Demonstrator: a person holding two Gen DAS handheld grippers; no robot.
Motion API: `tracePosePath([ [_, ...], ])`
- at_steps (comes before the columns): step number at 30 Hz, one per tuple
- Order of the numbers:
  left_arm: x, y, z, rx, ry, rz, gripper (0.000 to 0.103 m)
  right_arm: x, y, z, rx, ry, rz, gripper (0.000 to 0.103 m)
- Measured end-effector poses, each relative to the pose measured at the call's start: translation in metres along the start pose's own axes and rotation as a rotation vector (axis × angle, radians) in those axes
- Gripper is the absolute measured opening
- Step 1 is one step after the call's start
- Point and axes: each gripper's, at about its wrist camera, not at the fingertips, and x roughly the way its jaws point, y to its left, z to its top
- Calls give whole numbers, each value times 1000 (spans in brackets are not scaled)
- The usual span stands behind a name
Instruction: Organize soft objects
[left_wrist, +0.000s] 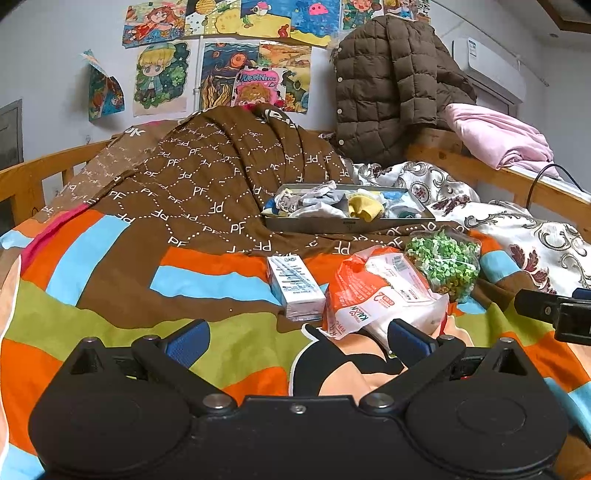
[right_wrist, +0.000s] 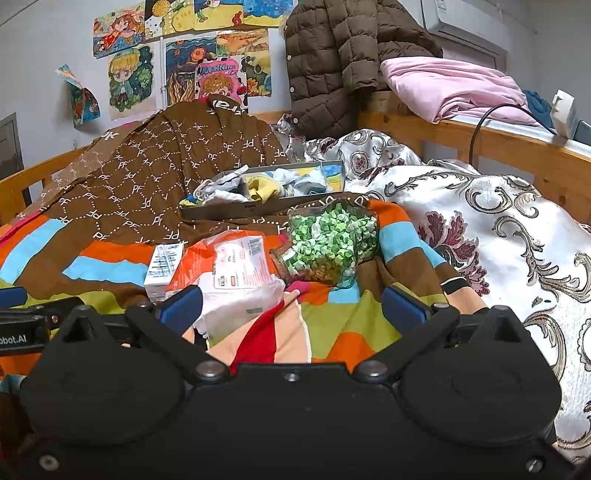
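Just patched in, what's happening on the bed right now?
Nothing is held yet. Both the left gripper and the right gripper hover open above the striped bedspread. Ahead lie a small carton, an orange-and-white packet and a jar of green bits on its side. Beyond them the metal tray already holds socks.

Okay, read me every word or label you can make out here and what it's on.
"PF", repeated: brown quilt
"MORNING": pink drawing on the wall
"KALIN", upside down: orange and white packet
"obot.AI", cut off: left gripper's body
Small carton: print too small to read
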Motion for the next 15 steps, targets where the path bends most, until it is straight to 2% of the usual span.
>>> tracePosePath([
  [15, 0, 1, 0, 0, 1, 0, 102, 4, -7, 1, -9, -1, 4, 102],
])
